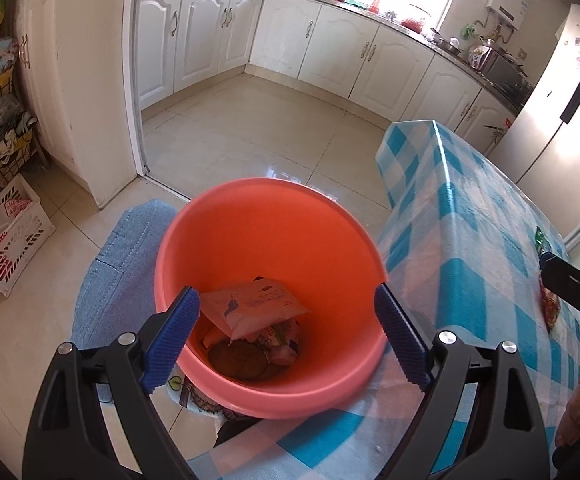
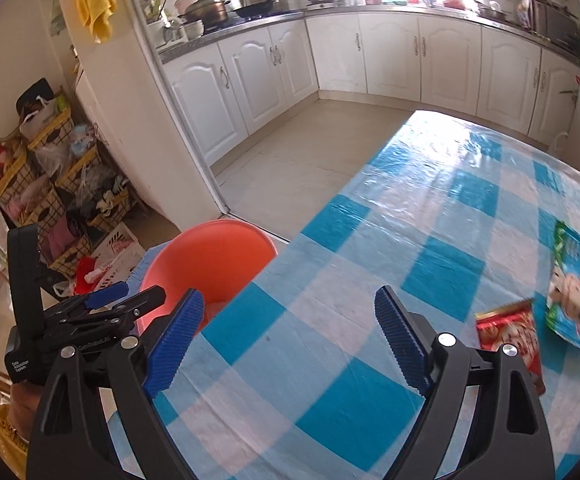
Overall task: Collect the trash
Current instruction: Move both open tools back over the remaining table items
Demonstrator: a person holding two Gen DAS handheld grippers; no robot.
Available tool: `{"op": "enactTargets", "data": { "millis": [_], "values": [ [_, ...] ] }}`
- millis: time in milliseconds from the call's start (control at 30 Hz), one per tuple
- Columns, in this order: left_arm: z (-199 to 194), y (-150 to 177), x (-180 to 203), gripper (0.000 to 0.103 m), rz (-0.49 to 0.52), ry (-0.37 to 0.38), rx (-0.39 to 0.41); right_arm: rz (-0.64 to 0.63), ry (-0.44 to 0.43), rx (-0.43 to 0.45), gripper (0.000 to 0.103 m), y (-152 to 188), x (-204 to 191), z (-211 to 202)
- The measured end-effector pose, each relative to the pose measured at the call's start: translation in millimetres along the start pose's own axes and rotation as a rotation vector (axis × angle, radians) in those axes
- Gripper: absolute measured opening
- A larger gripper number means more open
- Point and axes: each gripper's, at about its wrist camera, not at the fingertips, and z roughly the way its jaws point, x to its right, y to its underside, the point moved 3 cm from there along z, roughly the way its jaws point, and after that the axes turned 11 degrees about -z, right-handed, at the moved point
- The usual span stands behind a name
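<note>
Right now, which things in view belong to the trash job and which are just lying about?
Job:
- orange bin, wrappers already inside
- red snack wrapper on the table
- green-blue packet beside it
- left gripper and right gripper, both open and empty

Lying about:
- checked tablecloth
- yellow cloth
- storage baskets
- white crate

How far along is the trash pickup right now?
Partly done. The orange bin already holds several wrappers. Nothing is in hand: the left gripper hangs open over the bin, and the right gripper is open and empty above the table. Left to collect: a red packet and a blue-green packet lying on the checkered cloth.
</note>
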Motion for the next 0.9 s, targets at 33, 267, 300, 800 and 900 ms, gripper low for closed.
{"op": "enactTargets", "data": {
  "millis": [33,267,300,800,900],
  "values": [
    [-2.2,1.0,1.4,0.089,0.003,0.004,0.001,0.005,0.001,0.003,0.087,1.1,1.3,-2.6],
    [-17.9,6.8,16.9,0.09,0.037,0.023,0.006,0.035,0.016,0.025,0.088,11.6,10.3,-21.5],
    [-20.5,7.9,20.4,0.09,0.042,0.026,0.007,0.044,0.021,0.029,0.088,13.6,12.7,-25.1],
    [-42.1,33.9,75.9,0.09,0.111,0.102,-0.016,0.227,0.046,0.066,0.091,53.5,73.5,-71.4],
    [-43.6,42.3,94.0,0.09,0.143,0.114,-0.029,0.265,0.072,0.081,0.091,64.5,91.1,-84.1]
  ]
}}
